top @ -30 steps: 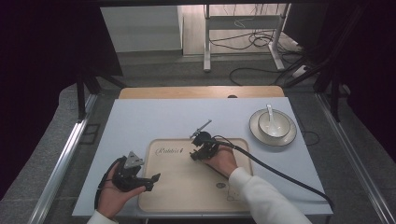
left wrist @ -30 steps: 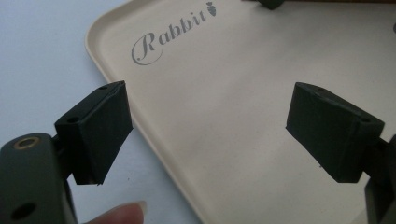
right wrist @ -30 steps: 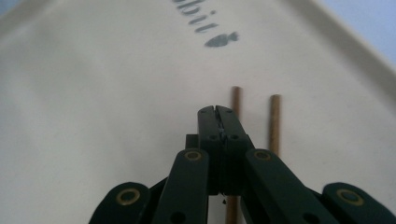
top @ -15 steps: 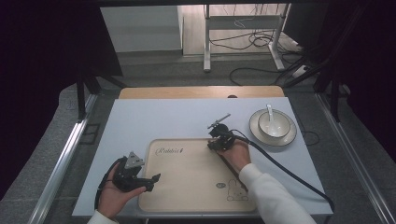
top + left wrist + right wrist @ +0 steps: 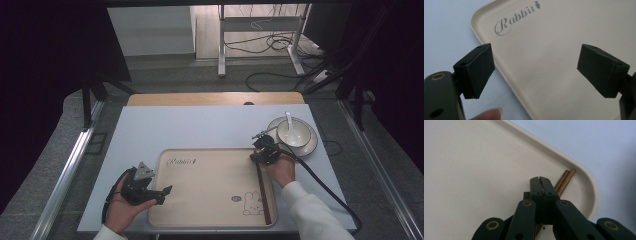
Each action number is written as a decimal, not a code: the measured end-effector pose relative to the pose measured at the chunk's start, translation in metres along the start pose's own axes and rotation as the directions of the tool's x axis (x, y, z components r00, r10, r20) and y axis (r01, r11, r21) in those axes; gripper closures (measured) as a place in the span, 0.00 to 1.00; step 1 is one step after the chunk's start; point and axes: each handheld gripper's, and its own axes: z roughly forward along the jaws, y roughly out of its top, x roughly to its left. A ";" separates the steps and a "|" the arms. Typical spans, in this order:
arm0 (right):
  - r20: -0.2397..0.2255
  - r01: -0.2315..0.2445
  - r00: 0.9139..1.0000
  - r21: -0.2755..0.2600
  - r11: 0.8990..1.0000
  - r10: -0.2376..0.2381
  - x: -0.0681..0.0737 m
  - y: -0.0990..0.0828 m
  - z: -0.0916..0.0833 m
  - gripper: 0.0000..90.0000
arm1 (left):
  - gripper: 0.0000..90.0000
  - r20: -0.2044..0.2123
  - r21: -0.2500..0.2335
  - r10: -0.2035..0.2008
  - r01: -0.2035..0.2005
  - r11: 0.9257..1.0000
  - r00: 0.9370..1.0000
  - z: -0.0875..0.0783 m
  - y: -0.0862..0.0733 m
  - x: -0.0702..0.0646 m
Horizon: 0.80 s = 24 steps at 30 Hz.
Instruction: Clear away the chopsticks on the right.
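Observation:
A beige tray (image 5: 210,175) printed "Rabbit" lies on the pale blue table. A pair of dark wooden chopsticks (image 5: 263,192) lies along the tray's right side. My right gripper (image 5: 258,158) is at their far end, jaws pressed together, with the chopsticks (image 5: 564,181) running under and past the fingertips toward the tray's rounded corner (image 5: 591,195). My left gripper (image 5: 163,194) rests at the tray's near left edge. In the left gripper view it stands wide open (image 5: 535,72) over the tray rim (image 5: 499,72), with nothing between its pads.
A white bowl (image 5: 294,134) holding a white spoon (image 5: 289,120) sits on a plate (image 5: 306,146) just right of the tray's far corner. A wooden strip (image 5: 215,98) borders the table's far edge. Black cable (image 5: 320,180) trails from the right gripper.
My right gripper has slid from the tray's far middle to its far right corner, near the bowl, and the chopsticks now show along the right side. The left gripper stayed put.

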 end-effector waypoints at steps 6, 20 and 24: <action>-0.067 0.066 0.995 -0.127 0.990 -0.075 0.011 -0.013 -0.021 0.99 | 0.16 -0.001 0.000 -0.009 0.009 1.000 1.000 0.000 0.000 0.000; -0.155 -0.040 0.988 -0.313 0.949 -0.009 -0.006 -0.105 -0.118 0.98 | 0.16 -0.004 -0.006 -0.014 0.014 1.000 1.000 0.001 0.000 -0.001; -0.166 -0.069 0.986 -0.325 0.943 0.015 -0.013 -0.133 -0.130 0.97 | 0.16 -0.005 -0.009 -0.015 0.015 1.000 1.000 0.001 0.001 -0.001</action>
